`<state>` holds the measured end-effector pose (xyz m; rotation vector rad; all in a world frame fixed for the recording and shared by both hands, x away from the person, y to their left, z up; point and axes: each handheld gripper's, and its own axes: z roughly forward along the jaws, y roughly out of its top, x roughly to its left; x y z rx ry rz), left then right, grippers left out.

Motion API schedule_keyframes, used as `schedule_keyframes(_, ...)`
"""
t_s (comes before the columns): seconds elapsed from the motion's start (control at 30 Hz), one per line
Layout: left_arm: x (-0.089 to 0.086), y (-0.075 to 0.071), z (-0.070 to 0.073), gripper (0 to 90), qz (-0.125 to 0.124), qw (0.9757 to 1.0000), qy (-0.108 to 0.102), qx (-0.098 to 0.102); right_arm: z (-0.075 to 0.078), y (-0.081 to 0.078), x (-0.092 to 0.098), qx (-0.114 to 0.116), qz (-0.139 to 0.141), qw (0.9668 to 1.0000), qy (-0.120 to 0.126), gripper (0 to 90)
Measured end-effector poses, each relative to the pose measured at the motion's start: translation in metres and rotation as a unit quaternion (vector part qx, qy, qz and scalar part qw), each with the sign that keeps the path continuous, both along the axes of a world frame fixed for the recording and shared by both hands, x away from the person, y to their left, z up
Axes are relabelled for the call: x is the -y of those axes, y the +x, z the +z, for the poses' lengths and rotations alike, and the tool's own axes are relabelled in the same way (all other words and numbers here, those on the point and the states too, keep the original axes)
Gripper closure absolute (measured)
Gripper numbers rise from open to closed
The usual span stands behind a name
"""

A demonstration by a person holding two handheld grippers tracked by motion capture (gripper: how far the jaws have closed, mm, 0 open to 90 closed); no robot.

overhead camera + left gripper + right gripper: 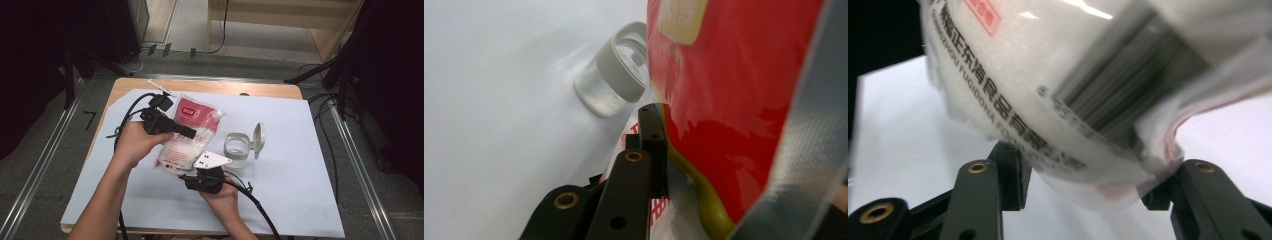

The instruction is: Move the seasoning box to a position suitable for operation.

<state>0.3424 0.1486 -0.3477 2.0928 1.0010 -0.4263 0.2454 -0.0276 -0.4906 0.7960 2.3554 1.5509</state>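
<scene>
above the white sheet (300,165) we hold the red-and-white powder pouch (187,137) beside the open glass jar (236,149), left gripper (192,133) clenched on its edge, right gripper (207,172) cradling its bottom loosely, so the pouch could slip and spill.

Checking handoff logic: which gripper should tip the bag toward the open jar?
Left, probably. The left gripper is shut on the red-and-white bag at its upper part, beside the open jar. The right gripper cradles the bag's bottom, jaws partly open.
</scene>
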Motion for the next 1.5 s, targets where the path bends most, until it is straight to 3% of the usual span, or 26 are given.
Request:
schedule_keyframes(0.07, -0.001, 0.0, -0.001, 90.0, 0.006, 1.0, -0.007, -0.003, 0.0, -0.001, -0.003, 0.018, -0.027, 0.9995, -0.007, 48.7)
schedule_keyframes(0.1, 0.0, 0.0, -0.001, 90.0, 0.004, 0.9999, -0.009, -0.008, 0.0, -0.001, -0.003, 0.018, -0.027, 0.9995, -0.007, 48.7)
schedule_keyframes(0.13, 0.003, -0.001, -0.001, 89.3, 0.003, 1.0, 0.001, 0.0, -0.003, 0.003, -0.002, -0.015, -0.016, 0.9997, 0.011, 49.0)
schedule_keyframes(0.23, 0.009, -0.004, 0.0, 88.4, -0.021, 0.9995, 0.011, 0.022, -0.002, 0.002, 0.0, -0.045, -0.002, 0.9988, 0.017, 53.1)
schedule_keyframes(0.27, 0.009, -0.004, 0.0, 88.3, -0.021, 0.9995, 0.011, 0.022, -0.002, 0.002, 0.0, -0.045, -0.002, 0.9988, 0.017, 53.1)
schedule_keyframes(0.3, 0.013, -0.005, 0.002, 87.9, -0.027, 0.9987, 0.016, 0.04, 0.003, -0.002, 0.001, -0.038, 0.008, 0.9992, 0.01, 53.8)
schedule_keyframes(0.37, 0.014, -0.005, 0.003, 87.1, -0.033, 0.9983, 0.019, 0.045, 0.006, -0.003, 0.002, -0.035, 0.015, 0.9992, 0.012, 54.5)
schedule_keyframes(0.53, 0.015, -0.01, 0.008, 81.9, -0.044, 0.9952, 0.015, 0.087, 0.022, -0.007, 0.004, -0.058, 0.031, 0.9973, 0.032, 55.1)
schedule_keyframes(0.6, 0.016, -0.01, 0.008, 78.3, -0.044, 0.995, 0.02, 0.088, 0.025, -0.007, 0.005, -0.063, 0.033, 0.9969, 0.036, 55.4)
schedule_keyframes(0.67, 0.017, -0.009, 0.007, 72.8, -0.043, 0.9961, 0.012, 0.077, 0.031, -0.009, 0.007, -0.072, 0.032, 0.9961, 0.04, 55.7)
schedule_keyframes(0.7, 0.016, -0.01, 0.009, 74.7, -0.041, 0.9958, -0.003, 0.082, 0.035, -0.012, 0.008, -0.074, 0.025, 0.9962, 0.038, 55.8)
schedule_keyframes(0.8, 0.018, -0.011, 0.01, 74.5, -0.043, 0.9953, -0.006, 0.086, 0.038, -0.015, 0.011, -0.071, 0.022, 0.9967, 0.035, 56.0)
schedule_keyframes(0.83, 0.018, -0.011, 0.01, 75.2, -0.045, 0.9957, -0.008, 0.08, 0.04, -0.016, 0.011, -0.073, 0.02, 0.9965, 0.035, 56.0)
schedule_keyframes(0.9, 0.02, -0.011, 0.01, 83.6, -0.042, 0.9978, -0.014, 0.05, 0.039, -0.02, 0.009, -0.074, 0.022, 0.9966, 0.029, 55.8)
schedule_keyframes(0.97, 0.021, -0.011, 0.01, 84.7, -0.041, 0.9981, -0.012, 0.044, 0.038, -0.023, 0.006, -0.075, 0.021, 0.9966, 0.026, 55.5)
schedule_keyframes(1.0, 0.021, -0.011, 0.009, 85.4, -0.03, 0.9992, -0.012, 0.024, 0.038, -0.023, 0.006, -0.077, 0.019, 0.9965, 0.025, 55.3)
schedule_keyframes(1.07, 0.022, -0.011, 0.009, 85.3, -0.022, 0.9995, -0.014, 0.016, 0.038, -0.023, 0.004, -0.086, 0.019, 0.9958, 0.022, 54.8)
schedule_keyframes(1.23, 0.031, -0.015, 0.01, 83.2, -0.027, 0.9993, -0.018, 0.019, 0.037, -0.024, 0.002, -0.094, 0.015, 0.9953, 0.017, 55.6)
schedule_keyframes(1.27, 0.034, -0.017, 0.012, 82.7, -0.034, 0.9991, -0.006, 0.026, 0.035, -0.025, 0.004, -0.094, 0.016, 0.9951, 0.027, 57.0)
schedule_keyframes(1.4, 0.035, -0.018, 0.013, 80.0, -0.047, 0.9982, 0.006, 0.038, 0.035, -0.027, 0.005, -0.095, 0.017, 0.9948, 0.034, 58.7)
schedule_keyframes(1.43, 0.036, -0.02, 0.014, 79.1, -0.058, 0.9961, 0.024, 0.061, 0.033, -0.028, 0.007, -0.097, 0.019, 0.9941, 0.045, 59.4)
schedule_keyframes(1.5, 0.037, -0.021, 0.014, 79.3, -0.063, 0.9955, 0.028, 0.065, 0.033, -0.028, 0.008, -0.099, 0.019, 0.9937, 0.049, 59.6)
